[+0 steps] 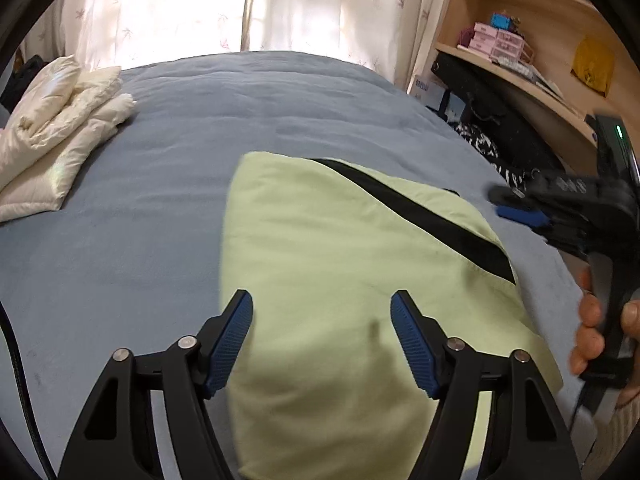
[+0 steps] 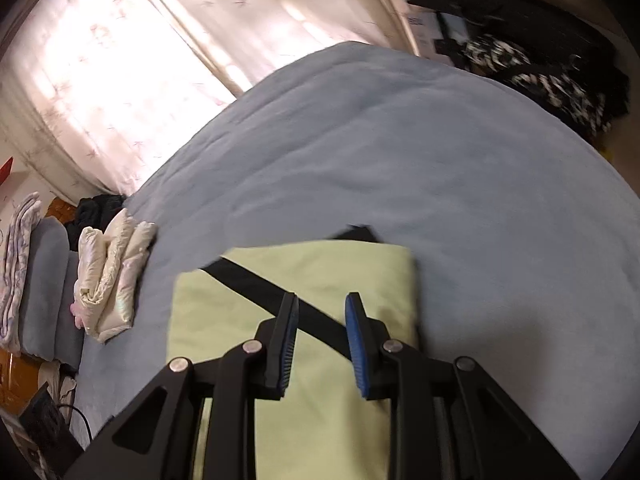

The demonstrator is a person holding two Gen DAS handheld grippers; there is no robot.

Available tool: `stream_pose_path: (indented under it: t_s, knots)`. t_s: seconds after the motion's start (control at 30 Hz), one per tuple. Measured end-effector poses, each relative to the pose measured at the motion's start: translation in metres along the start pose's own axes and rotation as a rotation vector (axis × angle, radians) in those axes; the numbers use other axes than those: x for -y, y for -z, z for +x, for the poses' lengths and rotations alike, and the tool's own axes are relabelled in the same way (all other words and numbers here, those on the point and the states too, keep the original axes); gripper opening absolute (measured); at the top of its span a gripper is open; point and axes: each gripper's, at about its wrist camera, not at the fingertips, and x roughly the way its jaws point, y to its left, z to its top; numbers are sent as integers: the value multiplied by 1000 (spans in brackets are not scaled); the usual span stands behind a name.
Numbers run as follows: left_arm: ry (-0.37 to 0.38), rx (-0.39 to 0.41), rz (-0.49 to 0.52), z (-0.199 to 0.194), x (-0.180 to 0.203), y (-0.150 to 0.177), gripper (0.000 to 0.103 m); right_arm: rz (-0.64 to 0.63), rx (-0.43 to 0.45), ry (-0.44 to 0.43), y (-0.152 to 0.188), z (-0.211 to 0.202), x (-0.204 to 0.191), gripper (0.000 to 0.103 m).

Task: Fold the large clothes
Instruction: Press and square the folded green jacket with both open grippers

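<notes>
Garment [image 1: 320, 264], pale green, black stripe, folded on bed [image 1: 140, 200] near edge | soft, light, floppy: pinch doubled corners | left gripper [image 1: 322, 320] fingers apart, empty | right gripper [image 2: 322, 344] fingers narrowly apart, empty

Both wrist cameras look steeply down, close over the blue bed [image 1: 160, 160]. They share the folded green garment [image 1: 340, 280] and curtains [image 1: 200, 8].

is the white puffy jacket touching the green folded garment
Apart. The left wrist view shows a wide band of bare blue bedcover between the white jacket and the green garment; the right wrist view shows the same gap.
</notes>
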Motion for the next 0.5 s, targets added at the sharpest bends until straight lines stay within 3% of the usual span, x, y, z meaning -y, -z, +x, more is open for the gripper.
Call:
stream_pose_path:
  t_s: [0.17,0.23,0.33,0.4,0.5]
  knots:
    - [-57,-19,52,22,13,11,65,19,-15,59,4,47,-6,24]
    - [-66,-15,74,25,14,15,65,22,-14,148,7,61,13,22]
    - [-40,-5,66,26,11,18,65,81,0,166,11,57,57,13]
    - [-50,5,71,27,11,21,65,165,-11,153,12,49,82,13]
    - [-62,7,81,25,12,22,65,174,-29,150,10,33,92,18]
